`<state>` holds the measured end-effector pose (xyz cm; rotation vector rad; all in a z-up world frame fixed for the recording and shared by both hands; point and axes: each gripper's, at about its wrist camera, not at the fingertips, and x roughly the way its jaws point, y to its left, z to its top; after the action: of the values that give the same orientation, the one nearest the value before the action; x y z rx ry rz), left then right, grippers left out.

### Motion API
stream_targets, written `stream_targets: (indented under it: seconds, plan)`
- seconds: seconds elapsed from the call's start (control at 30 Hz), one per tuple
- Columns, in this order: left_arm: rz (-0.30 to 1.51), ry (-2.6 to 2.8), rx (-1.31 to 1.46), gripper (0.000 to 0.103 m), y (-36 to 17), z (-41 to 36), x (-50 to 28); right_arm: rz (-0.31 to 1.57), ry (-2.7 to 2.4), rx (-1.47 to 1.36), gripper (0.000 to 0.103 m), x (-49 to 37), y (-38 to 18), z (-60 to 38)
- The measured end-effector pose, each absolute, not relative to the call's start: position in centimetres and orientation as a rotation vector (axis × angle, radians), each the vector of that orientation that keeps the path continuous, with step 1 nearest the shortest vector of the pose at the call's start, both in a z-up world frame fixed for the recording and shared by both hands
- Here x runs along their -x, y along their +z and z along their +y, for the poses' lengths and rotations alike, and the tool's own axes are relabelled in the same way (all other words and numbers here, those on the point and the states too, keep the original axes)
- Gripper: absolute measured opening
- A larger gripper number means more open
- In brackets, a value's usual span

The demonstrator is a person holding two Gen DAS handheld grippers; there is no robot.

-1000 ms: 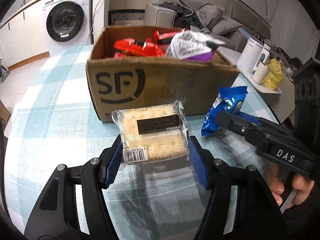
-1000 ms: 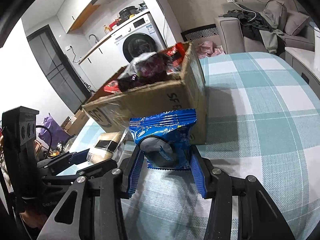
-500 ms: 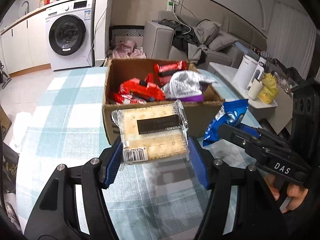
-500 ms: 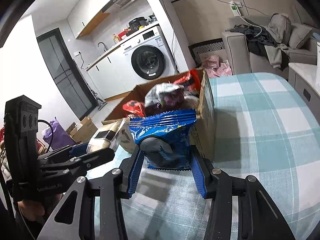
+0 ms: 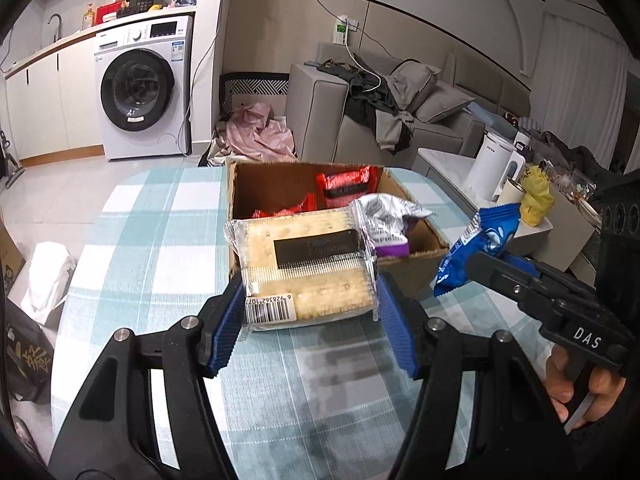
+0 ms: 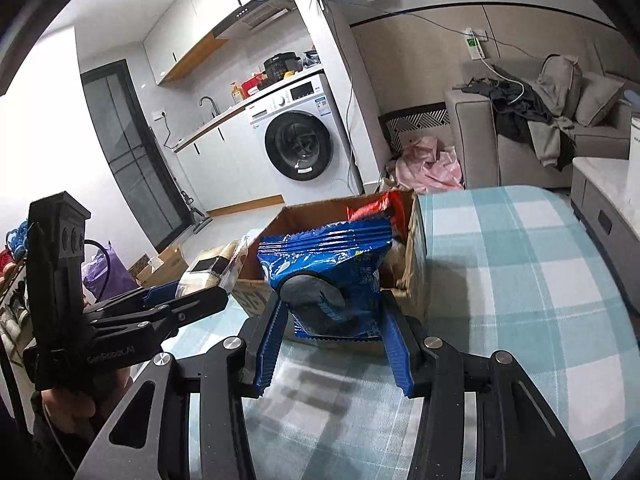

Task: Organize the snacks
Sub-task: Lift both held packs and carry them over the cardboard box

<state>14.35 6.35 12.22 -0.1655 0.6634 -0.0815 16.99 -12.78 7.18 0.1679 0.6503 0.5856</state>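
My left gripper [image 5: 310, 322] is shut on a clear-wrapped pack of crackers [image 5: 306, 268], held in the air just in front of an open cardboard box [image 5: 416, 272]. My right gripper [image 6: 334, 342] is shut on a blue cookie packet [image 6: 328, 276], also lifted near the box's front. The box [image 6: 412, 280] holds red snack packets [image 5: 346, 184] and a silver and purple bag [image 5: 386, 220]. In the left wrist view the blue packet [image 5: 480, 244] and the right gripper's body show at right, with a hand below. The cracker pack [image 6: 212, 268] shows at left in the right wrist view.
The box stands on a table with a teal and white checked cloth [image 5: 160, 240]. Beyond are a washing machine [image 5: 140, 88], a grey sofa with clothes [image 5: 380, 108], and a side table with a white kettle [image 5: 490, 168] and yellow bag. Bags lie on the floor left.
Both grippers have risen with their packets, so the views now look down into the box's open top instead of at its front wall.
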Motion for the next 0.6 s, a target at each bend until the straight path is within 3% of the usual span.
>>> stream_targets:
  seconds: [0.6]
  plan:
    - [0.641,-0.060,0.135,0.061,12.8,6.8,-18.7,0.659,0.526,-0.167,0.047,-19.8,8.4,-11.7]
